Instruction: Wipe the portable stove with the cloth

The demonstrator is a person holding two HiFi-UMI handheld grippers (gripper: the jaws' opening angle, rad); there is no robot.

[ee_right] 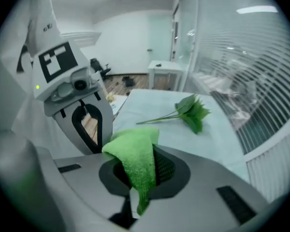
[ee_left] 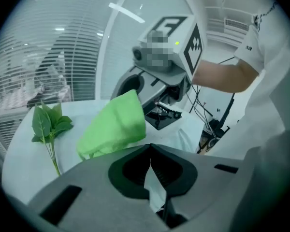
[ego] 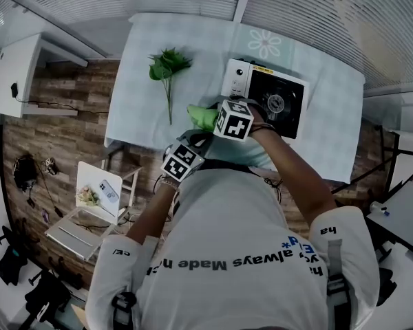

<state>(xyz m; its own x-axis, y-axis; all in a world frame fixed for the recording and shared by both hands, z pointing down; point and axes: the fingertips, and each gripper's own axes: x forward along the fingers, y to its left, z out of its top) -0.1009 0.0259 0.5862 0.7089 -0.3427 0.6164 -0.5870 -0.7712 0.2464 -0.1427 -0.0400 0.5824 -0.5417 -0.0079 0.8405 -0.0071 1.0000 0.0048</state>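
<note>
The cloth (ee_right: 135,161) in my right gripper (ee_right: 141,178) reads as green microfibre, matt, with a fuzzy, nappy pile. The shells of both this one and the left gripper (ee_left: 150,159) look like smooth matt grey plastic, with black ribbed pads (ee_right: 165,168) lining the jaws. The portable stove (ego: 274,98) has a glossy white body that looks like painted metal, and a black top plate that catches some light. The worktop (ego: 323,133) wears a pale, smooth cover with a soft sheen. The leafy sprig (ego: 166,67) looks matt. The floor (ego: 62,136) shows wood-grain planks.
</note>
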